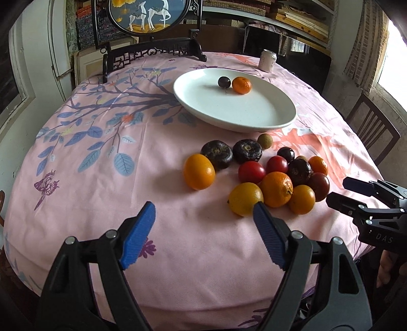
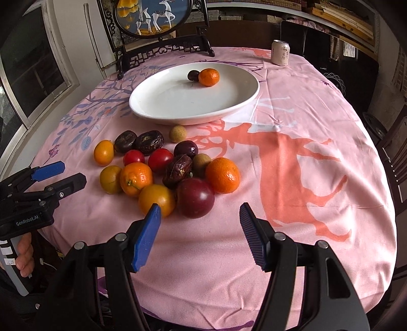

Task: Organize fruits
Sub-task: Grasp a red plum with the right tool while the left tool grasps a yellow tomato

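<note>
fruit sorting, early stage: white plate [image 2: 244, 100] holds only a tangerine [image 2: 208, 77] and a dark plum [image 2: 193, 75], loose fruit pile [image 2: 175, 170] just before plate; left gripper [image 1: 204, 216] and right gripper [image 2: 199, 216] both spread, empty, near pile; next, judged: close on one fruit.

A plate [image 2: 229, 101] sits toward the far middle of the table [image 2: 318, 229], with 2 fruits touching each other in its far part: a mandarin [image 2: 208, 77] to the right of a plum [image 2: 192, 75]. A can [image 2: 280, 53] stands behind the plate, to its right. A framed screen [image 2: 152, 17] stands at the far edge, left of the can. Just before the plate's near rim lies a longan [image 2: 178, 133], and nearer still a cluster of fruit [image 2: 168, 173] (most pieces touching). The left gripper [image 1: 204, 211] and right gripper [image 2: 199, 210] flank the cluster's near side.
</note>
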